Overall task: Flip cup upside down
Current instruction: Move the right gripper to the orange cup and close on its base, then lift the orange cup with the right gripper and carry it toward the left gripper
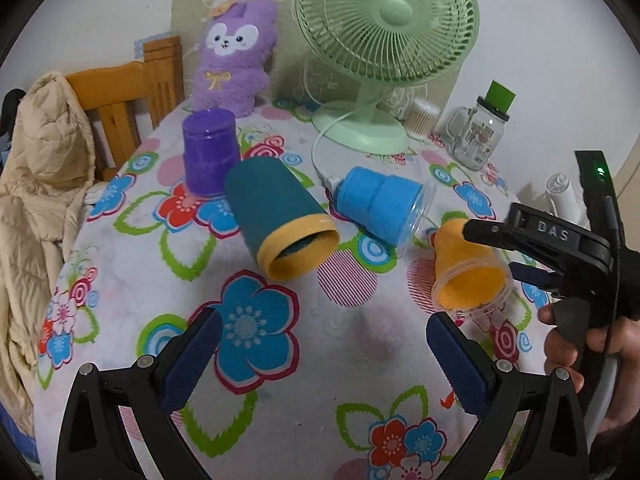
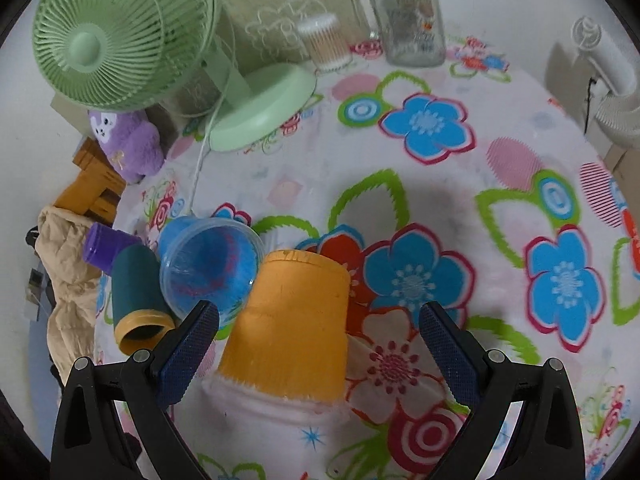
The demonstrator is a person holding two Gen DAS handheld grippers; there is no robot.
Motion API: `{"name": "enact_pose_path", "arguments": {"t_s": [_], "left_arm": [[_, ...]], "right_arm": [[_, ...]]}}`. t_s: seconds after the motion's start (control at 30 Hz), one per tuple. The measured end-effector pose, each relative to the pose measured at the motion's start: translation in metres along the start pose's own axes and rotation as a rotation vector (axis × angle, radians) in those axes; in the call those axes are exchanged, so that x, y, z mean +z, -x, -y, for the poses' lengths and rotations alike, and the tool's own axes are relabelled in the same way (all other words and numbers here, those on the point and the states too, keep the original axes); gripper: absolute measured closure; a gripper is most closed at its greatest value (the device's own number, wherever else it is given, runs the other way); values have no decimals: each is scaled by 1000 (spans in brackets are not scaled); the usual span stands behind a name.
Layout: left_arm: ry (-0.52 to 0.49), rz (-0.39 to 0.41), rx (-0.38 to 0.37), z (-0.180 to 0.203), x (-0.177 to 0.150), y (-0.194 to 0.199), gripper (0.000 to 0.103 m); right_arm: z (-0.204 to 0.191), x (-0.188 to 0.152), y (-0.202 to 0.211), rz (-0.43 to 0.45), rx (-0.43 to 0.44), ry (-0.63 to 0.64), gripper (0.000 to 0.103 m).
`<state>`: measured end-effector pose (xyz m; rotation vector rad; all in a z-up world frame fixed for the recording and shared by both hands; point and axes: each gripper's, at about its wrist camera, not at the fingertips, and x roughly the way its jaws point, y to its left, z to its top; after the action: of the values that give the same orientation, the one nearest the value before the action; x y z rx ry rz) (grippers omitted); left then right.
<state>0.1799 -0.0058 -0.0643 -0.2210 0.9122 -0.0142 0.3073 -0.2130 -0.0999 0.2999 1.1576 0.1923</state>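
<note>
On the desk (image 1: 360,336) with its flowered cloth we hold both claws over four cups. Our left claw (image 1: 324,344) is spread wide above bare cloth, pinching nothing. Our right claw (image 2: 318,338) is spread as well, its blue pads on either side of the orange plastic cup (image 2: 292,328) without touching it.

From the left wrist view we see that orange cup (image 1: 468,272) lying on its side near the desk's right edge, its mouth turned toward us, with the right claw's black finger crossing above it. From the right wrist view we see only its closed bottom and wall, so the mouth is hidden there.

Just beside it lies the light blue cup with a clear rim (image 1: 384,208), also on its side; the right wrist view looks straight into its mouth (image 2: 212,268). Next comes the dark teal cup with a yellow rim (image 1: 280,220), on its side, and behind it the purple cup (image 1: 210,152) standing mouth down.

At the back stand a pale green desk fan (image 1: 384,40), a purple plush toy (image 1: 234,60), a glass jar mug (image 1: 480,136) and a tub of cotton swabs (image 2: 324,42). A wooden chair (image 1: 128,92) draped with a beige quilted jacket (image 1: 36,184) sits at the left.
</note>
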Motion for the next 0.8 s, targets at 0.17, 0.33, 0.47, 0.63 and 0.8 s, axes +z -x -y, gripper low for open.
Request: {"name": "enact_pose_path", "arguments": {"t_s": [0.17, 0.33, 0.47, 0.63, 0.8], "left_arm": [[1, -14, -6, 0, 0, -8, 0], [3, -13, -10, 1, -2, -4, 0], [8, -5, -13, 1, -8, 3, 0], [28, 1, -24, 0, -18, 21, 0], [45, 16, -24, -2, -33, 42, 0]], "right_arm": [[-2, 5, -13, -17, 6, 18, 11], [-4, 3, -23, -58, 7, 49, 38], [-9, -6, -12, -56, 22, 74, 38], [-17, -22, 19, -10, 34, 113, 38], [-27, -52, 52, 22, 59, 164, 38]]}}
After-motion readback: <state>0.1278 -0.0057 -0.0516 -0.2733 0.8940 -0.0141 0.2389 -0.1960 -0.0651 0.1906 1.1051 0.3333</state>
